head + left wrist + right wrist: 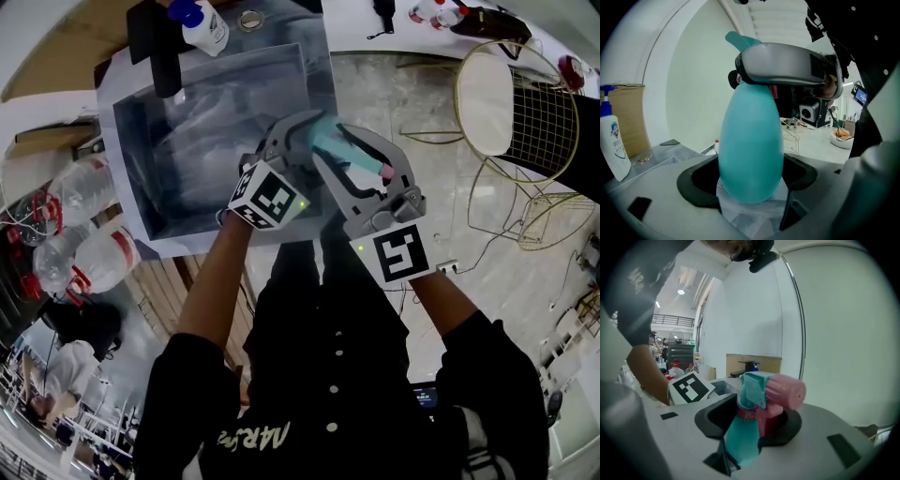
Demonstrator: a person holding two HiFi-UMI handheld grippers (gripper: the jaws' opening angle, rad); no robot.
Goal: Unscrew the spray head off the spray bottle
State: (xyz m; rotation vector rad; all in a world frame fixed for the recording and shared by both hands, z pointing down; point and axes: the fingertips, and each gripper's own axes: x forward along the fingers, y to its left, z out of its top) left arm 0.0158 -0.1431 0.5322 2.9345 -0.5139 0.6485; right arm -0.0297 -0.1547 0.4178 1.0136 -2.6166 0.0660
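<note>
A teal spray bottle [328,141] with a pink spray head [382,172] is held in the air over a grey basin [131,122]. In the left gripper view the teal bottle body [750,150] fills the space between the jaws, and my left gripper [750,185] is shut on it. My left gripper [302,131] comes in from the lower left in the head view. My right gripper [361,161] reaches from the lower right. In the right gripper view the pink and teal spray head [771,394] sits between the black pads, which press on its collar and trigger; my right gripper [752,420] is shut on it.
A white pump bottle with a blue cap [202,23] stands at the basin's far edge beside a black post [155,47]. Clear plastic bottles with red labels [94,258] lie at the left. A gold wire chair [516,103] stands at the right on the pale floor.
</note>
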